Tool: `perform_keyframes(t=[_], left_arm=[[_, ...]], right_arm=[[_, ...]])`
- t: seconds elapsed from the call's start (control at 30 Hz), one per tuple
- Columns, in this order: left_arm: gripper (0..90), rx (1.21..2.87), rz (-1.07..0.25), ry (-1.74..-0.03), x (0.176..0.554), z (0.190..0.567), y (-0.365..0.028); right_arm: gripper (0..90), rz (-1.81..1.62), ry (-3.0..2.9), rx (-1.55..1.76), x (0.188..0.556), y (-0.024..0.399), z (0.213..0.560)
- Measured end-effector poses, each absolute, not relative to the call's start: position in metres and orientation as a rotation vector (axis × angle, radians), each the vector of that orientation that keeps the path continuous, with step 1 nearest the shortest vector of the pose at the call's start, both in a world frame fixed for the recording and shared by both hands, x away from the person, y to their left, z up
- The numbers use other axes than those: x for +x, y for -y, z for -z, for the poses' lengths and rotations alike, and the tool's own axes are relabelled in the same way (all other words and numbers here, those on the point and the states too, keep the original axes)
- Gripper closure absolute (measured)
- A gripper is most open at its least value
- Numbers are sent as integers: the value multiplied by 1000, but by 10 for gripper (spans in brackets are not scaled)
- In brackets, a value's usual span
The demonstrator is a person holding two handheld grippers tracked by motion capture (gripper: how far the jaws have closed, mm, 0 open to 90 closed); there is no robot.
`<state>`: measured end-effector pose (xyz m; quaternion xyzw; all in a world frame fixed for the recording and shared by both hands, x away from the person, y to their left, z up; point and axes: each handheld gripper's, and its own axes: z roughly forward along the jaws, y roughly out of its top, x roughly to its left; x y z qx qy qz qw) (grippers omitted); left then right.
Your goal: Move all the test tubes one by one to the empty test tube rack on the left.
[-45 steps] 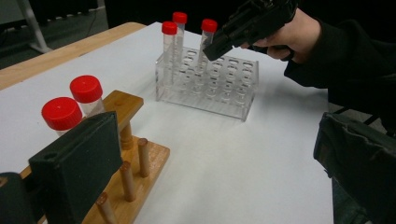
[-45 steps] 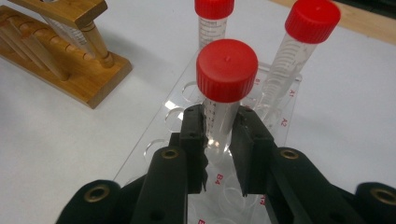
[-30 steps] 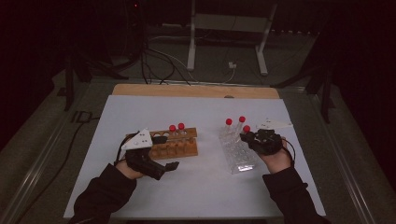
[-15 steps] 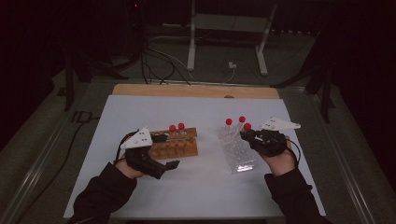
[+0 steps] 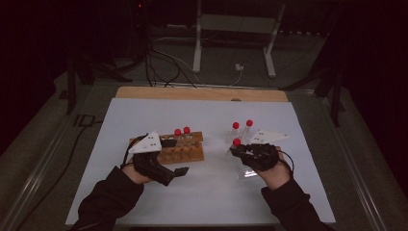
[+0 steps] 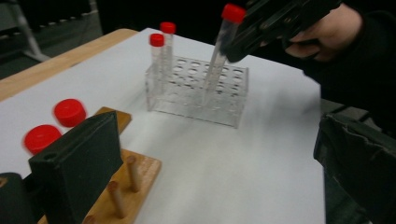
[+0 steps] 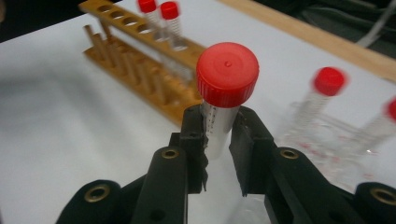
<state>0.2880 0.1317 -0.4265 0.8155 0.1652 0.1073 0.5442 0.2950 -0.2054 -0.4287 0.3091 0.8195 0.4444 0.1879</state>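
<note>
Right gripper: clamped on a red-capped tube, above the clear rack toward the bench's right edge.
Left gripper: beside the wooden rack; jaws spread in its own view.
Clear rack: two tubes standing.

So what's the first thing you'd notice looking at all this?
The bright red cap on the tube pinched in the right gripper, held just above the clear rack. Two more red-capped tubes stand at that rack's far end. On the left, the left gripper sits at the wooden rack, which holds two red-capped tubes too.
</note>
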Motion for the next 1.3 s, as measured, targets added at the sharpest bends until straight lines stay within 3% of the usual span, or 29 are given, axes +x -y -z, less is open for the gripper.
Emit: perform_keyframes(t=[0.9, 1.0, 1.3], left_arm=[[50, 1979, -184, -310, 281, 430, -100], [79, 1982, -179, -296, 281, 431, -96], [302, 1986, -184, -254, 280, 434, -84]], right_arm=[[748, -1222, -2535, 688, 270, 152, 454], [748, -1224, -2549, 670, 267, 149, 454], [748, -1244, -2566, 642, 263, 144, 453]])
